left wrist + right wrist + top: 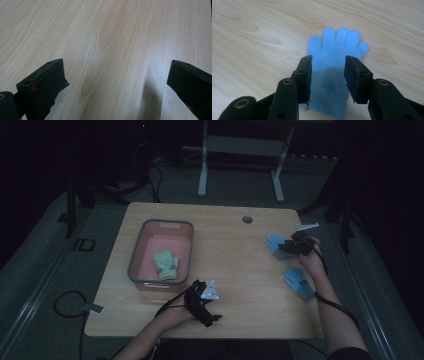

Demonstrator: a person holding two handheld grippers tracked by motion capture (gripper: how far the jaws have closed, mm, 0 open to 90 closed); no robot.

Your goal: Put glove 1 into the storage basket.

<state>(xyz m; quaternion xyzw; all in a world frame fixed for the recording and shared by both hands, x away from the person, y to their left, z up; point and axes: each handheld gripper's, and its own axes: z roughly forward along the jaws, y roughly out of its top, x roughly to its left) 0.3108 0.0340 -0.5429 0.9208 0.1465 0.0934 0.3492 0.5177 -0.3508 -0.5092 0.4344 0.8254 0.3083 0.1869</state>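
- The right tongs [328,77] stand half apart, straddling the cuff end of the far blue knitted glove [337,65], which lies flat at the right of the wooden desk [235,270]; the pads do not appear to press it.
- Lower onto the cuff, then clamp through both layers.
- The left tongs [115,85] stand wide apart over bare desk, near the pink plastic tub [137,247].

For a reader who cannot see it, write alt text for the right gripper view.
A blue glove lies flat on the wooden table, fingers pointing away. The right tool has its two black jaws on either side of the glove's cuff, a gap showing at each jaw.
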